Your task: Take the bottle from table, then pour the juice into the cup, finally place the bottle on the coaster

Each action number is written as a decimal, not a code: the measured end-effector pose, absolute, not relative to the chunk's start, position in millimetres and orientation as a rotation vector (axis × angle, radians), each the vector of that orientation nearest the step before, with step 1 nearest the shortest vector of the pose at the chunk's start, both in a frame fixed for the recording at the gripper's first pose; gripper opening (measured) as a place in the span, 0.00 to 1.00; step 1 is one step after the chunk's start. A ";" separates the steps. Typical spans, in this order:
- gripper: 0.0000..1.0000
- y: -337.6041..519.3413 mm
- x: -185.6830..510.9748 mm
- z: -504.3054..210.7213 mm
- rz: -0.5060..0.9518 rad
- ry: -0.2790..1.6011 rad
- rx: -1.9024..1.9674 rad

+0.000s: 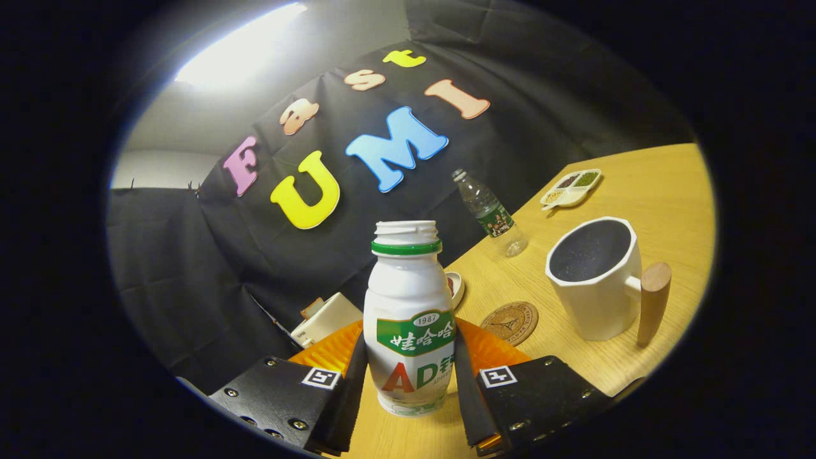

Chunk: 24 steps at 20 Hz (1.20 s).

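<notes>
A small white bottle (408,319) with a green neck ring and green label, its cap off, sits between my two fingers. My gripper (410,376) is shut on it, both fingers pressing its lower sides. The view is tilted, so the bottle seems lifted and leaning with the gripper. Beyond the right finger a round cork coaster (509,322) lies flat on the wooden table (650,191). Past the coaster stands a white cup (596,277) with a dark inside and a wooden handle.
A clear plastic water bottle (489,212) stands farther back by the table's edge. A white divided dish (571,188) with small fillings lies beyond the cup. An orange ribbed thing (331,349) lies behind the held bottle, with a small white box (325,319) beside it.
</notes>
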<state>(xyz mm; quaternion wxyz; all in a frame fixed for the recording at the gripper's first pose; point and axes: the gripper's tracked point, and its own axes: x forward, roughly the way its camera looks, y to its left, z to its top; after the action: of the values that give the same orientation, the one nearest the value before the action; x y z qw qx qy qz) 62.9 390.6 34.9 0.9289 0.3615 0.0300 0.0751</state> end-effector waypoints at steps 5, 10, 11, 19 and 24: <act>0.64 377.1 64.6 29.7 0.125 0.083 0.910; 0.64 366.8 63.0 33.7 0.121 0.069 1.093; 0.64 363.2 63.5 34.9 0.122 0.062 1.124; 0.64 356.1 64.5 39.1 0.121 0.040 1.314; 0.64 358.9 66.1 45.5 0.127 0.030 1.417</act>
<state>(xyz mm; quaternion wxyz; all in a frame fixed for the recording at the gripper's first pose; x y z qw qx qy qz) 66.1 358.9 45.5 0.7574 0.6502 0.0139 0.0581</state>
